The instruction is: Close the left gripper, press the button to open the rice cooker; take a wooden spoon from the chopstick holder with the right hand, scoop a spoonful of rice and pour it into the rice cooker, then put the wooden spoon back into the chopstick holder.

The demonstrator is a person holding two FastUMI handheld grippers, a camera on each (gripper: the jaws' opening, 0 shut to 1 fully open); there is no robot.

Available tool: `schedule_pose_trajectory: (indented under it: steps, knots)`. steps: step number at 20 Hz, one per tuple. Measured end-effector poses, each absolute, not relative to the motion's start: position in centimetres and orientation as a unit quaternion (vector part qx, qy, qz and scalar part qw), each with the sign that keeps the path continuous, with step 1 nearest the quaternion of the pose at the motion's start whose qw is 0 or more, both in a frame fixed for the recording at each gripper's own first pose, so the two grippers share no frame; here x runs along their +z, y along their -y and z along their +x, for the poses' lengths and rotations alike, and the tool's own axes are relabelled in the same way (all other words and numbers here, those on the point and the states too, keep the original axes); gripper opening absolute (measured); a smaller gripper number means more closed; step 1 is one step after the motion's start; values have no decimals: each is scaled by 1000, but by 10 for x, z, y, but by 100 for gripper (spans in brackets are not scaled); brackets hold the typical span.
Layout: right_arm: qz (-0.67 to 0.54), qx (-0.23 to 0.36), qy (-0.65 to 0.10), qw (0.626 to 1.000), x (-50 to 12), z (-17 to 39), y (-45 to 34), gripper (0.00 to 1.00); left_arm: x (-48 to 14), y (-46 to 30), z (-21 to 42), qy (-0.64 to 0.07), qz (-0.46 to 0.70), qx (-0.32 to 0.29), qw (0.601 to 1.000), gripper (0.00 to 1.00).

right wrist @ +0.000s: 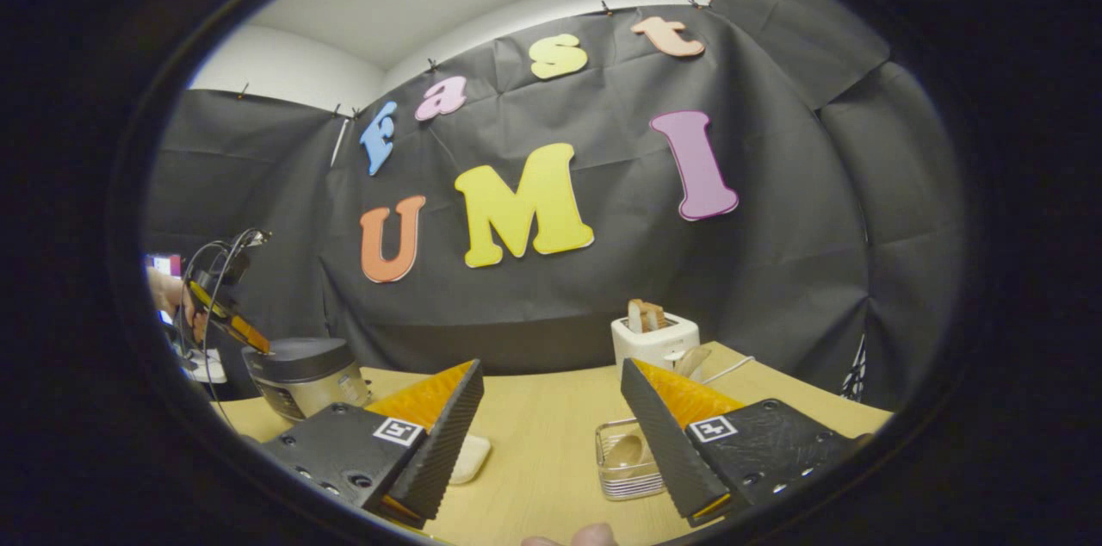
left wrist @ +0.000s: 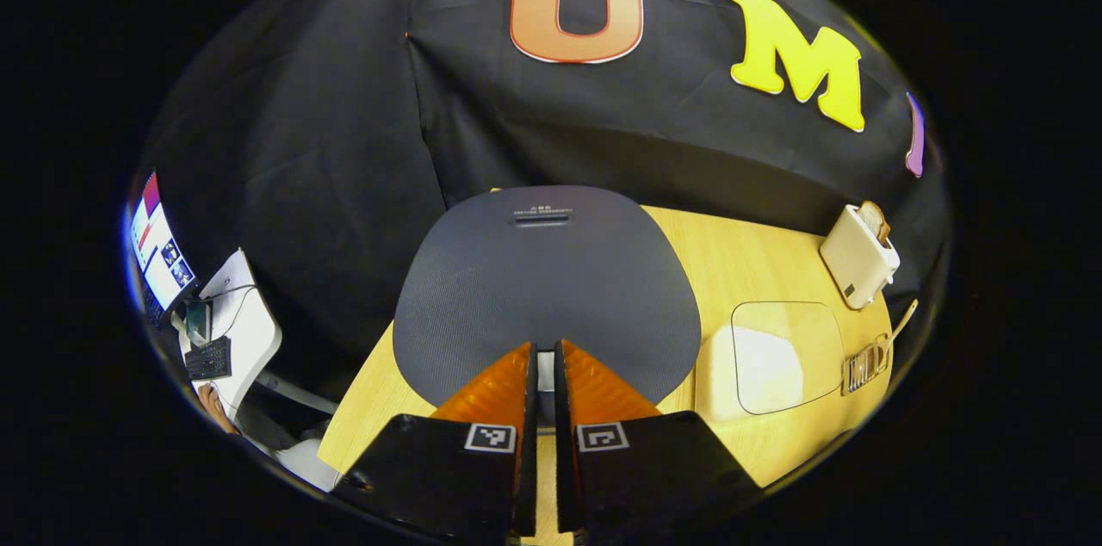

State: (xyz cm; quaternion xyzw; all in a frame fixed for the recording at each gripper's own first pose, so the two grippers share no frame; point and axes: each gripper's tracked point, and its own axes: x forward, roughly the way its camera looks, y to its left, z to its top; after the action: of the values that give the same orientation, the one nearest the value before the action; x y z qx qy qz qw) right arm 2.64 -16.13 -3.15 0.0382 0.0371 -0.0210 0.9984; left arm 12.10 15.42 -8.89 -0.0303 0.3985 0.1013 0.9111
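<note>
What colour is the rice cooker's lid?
Dark grey, finely textured; the rice cooker's lid shows best in the left gripper view.

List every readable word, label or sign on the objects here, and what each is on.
Rice cooker lid: small print above the rear slot, too small to read.
Left gripper and right gripper: square black-and-white marker tags, patterns rather than text.
Toaster: dark mark on its side, unreadable.
</note>
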Motion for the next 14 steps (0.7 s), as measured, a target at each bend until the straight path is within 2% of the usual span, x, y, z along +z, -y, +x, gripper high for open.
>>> schedule_pose_trajectory:
  steps: [4, 6, 7, 8, 10, 11, 12, 14]
  knots:
    - [18, -34, -24, 999, -17, 17, 173, 96, -70, -137, 130, -368, -79, 82, 923, 13]
    - [14, -52, -25, 998, -14, 12, 186, 96, -55, -138, 136, -340, -76, 89, 933, 55]
    - [10, -60, -26, 998, -13, 10, 191, 96, -41, -142, 139, -315, -55, 95, 943, 69]
    - [5, -66, -28, 997, -12, 9, 195, 92, -20, -143, 142, -282, -28, 102, 954, 71]
    - [-2, -80, -32, 996, -12, 5, 206, 92, 23, -146, 145, -211, 10, 119, 970, 83]
    - [-6, -85, -33, 996, -11, 3, 211, 92, 37, -136, 142, -195, 13, 108, 975, 99]
    - [-7, -90, -34, 995, -10, 2, 215, 95, 45, -128, 139, -183, 8, 102, 978, 99]
    - [-2, -93, -35, 995, -8, 0, 223, 95, 56, -117, 131, -164, 3, 90, 982, 98]
